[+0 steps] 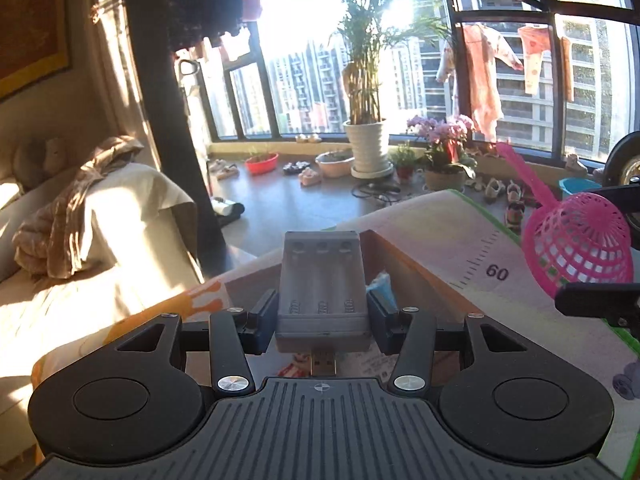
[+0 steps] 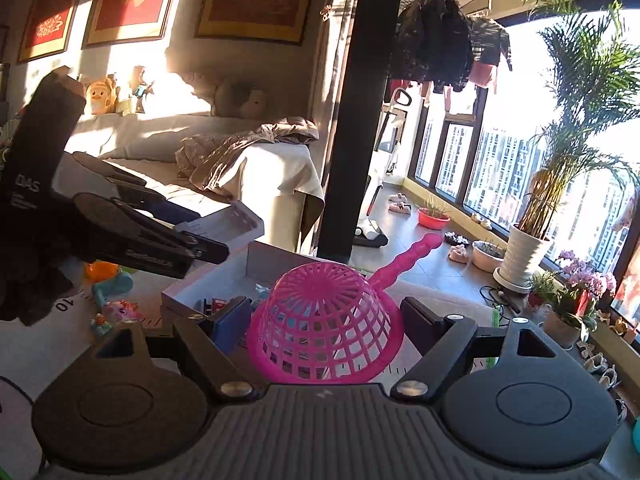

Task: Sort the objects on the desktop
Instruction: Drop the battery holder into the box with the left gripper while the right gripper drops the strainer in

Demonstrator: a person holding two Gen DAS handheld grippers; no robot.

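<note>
Mat (image 2: 36, 340): toys (image 2: 116, 312) unsorted; box (image 2: 224, 276) part-filled. Left gripper (image 1: 322, 314) pinches charger (image 1: 322, 280); right gripper (image 2: 324, 320) clamps pink basket (image 2: 324, 320), both aloft.

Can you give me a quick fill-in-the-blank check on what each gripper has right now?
1. The left gripper is shut on a grey battery ____.
2. The right gripper holds a plastic strainer coloured ____.
3. The strainer's bowl is turned ____ side up.
4. Below both grippers sits an open cardboard ____.

Missing words: charger; pink; bottom; box
</note>
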